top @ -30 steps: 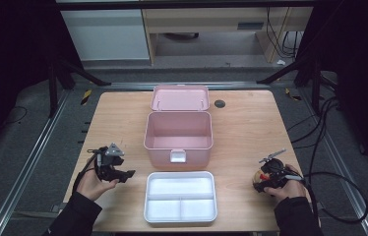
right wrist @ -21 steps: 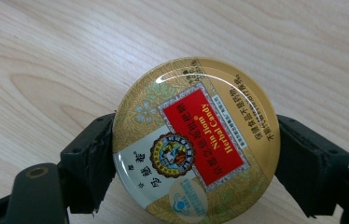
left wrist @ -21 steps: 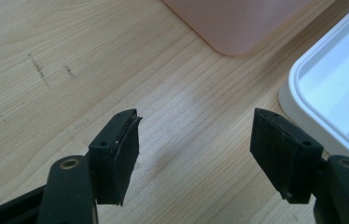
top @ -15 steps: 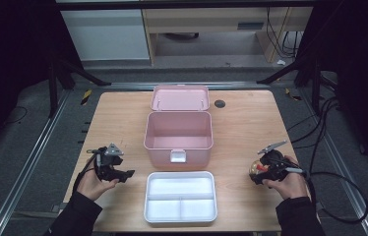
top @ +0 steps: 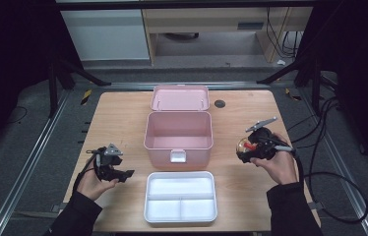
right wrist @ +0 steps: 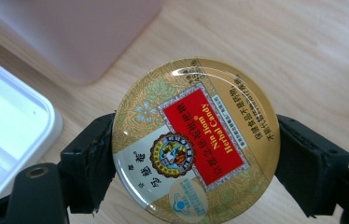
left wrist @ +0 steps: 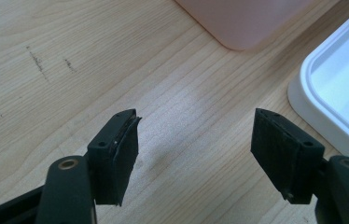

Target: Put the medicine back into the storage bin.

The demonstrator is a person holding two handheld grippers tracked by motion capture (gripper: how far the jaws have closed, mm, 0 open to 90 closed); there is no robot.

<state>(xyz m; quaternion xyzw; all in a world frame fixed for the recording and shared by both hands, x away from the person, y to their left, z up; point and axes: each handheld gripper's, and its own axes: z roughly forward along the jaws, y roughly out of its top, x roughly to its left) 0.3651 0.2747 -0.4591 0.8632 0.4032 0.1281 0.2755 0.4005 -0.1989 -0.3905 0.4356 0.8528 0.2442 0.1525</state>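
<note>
Right gripper (top: 249, 149) is held by the person's right hand (top: 276, 164) above the desk (top: 123, 118) near its right edge, jaws clamped on the rim of a round gold candy tin with a red label (right wrist: 196, 140), lid facing the camera. Left gripper (left wrist: 196, 154) is held low near the left front corner, jaws spread wide, nothing between them. An open pink plastic box (top: 177, 136) is set mid-desk, its lid (top: 180, 98) behind it. A white divided plastic tray (top: 180, 196) is placed at the front edge.
</note>
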